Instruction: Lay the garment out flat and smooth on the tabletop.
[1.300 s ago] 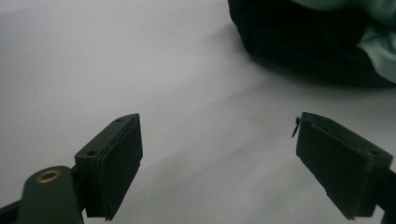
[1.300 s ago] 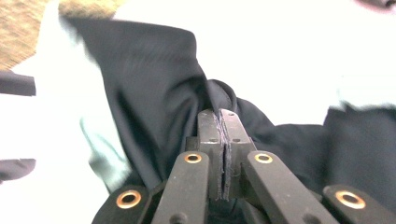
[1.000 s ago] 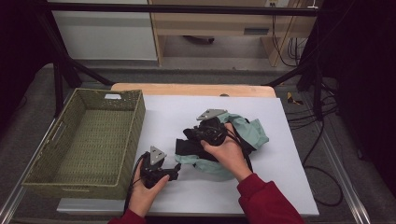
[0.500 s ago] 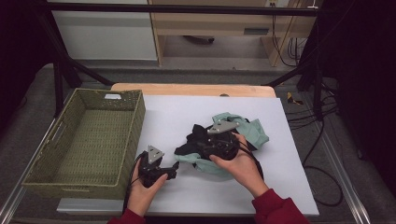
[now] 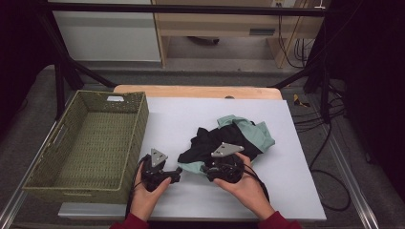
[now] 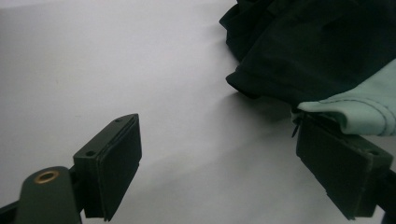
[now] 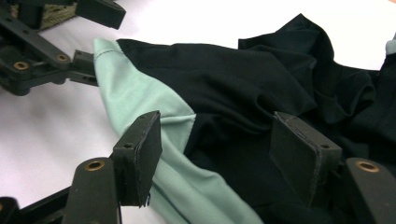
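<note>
Garment [image 5: 224, 143] between both tongs [image 5: 179, 172] — right's [image 7: 215, 154] agape

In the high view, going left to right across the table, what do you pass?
Woven green rectangular basket → left gripper, jaws open → right gripper, jaws open over the cloth's near edge, having just been opening → crumpled black and mint-green cloth → bare white tabletop.

Left gripper [image 5: 175, 175] fingers wide apart; right gripper [image 5: 206, 170] fingers just opening.
</note>
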`<move>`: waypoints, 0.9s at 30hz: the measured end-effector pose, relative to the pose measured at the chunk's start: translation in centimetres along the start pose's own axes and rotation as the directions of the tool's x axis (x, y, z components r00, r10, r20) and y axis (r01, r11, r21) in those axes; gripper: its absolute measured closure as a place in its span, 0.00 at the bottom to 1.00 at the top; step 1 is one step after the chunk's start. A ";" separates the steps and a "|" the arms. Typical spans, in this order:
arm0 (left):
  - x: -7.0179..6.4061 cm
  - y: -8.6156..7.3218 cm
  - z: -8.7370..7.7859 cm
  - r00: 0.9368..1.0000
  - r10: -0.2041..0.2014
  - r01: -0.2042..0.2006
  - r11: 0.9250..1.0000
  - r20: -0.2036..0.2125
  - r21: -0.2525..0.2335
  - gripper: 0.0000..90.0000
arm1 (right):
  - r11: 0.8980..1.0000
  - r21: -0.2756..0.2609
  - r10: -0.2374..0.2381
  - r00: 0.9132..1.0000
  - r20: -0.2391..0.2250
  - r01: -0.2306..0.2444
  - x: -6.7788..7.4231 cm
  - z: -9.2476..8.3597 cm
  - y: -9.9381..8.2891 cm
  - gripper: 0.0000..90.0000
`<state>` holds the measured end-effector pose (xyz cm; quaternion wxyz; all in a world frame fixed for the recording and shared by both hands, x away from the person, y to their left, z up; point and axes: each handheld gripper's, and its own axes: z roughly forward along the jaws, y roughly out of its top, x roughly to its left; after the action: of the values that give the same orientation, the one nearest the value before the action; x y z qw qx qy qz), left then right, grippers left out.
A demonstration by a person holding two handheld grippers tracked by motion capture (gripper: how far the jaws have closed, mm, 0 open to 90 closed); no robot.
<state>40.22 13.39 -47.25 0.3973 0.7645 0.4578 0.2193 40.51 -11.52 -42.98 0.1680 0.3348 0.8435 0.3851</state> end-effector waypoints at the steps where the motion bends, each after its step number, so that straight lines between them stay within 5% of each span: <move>1: 0.0 0.0 0.0 1.000 0.000 0.000 1.000 -0.001 0.000 0.16 | 1.000 -0.003 0.001 1.000 -0.001 -0.001 0.1 -0.1 -0.2 0.37; 17: 0.2 0.0 0.0 1.000 -0.003 0.003 1.000 -0.003 -0.002 0.16 | 1.000 -0.003 0.011 1.000 -0.029 -0.011 1.8 0.0 -2.0 0.31; 27: 0.2 0.0 -0.1 1.000 -0.002 0.002 1.000 -0.002 -0.001 0.16 | 0.998 0.062 0.002 0.999 0.040 -0.005 1.7 2.4 -2.5 0.34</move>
<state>40.26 13.60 -47.24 0.3974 0.7635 0.4591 0.2199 39.50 -10.31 -46.49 0.1736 0.3491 0.8509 0.3520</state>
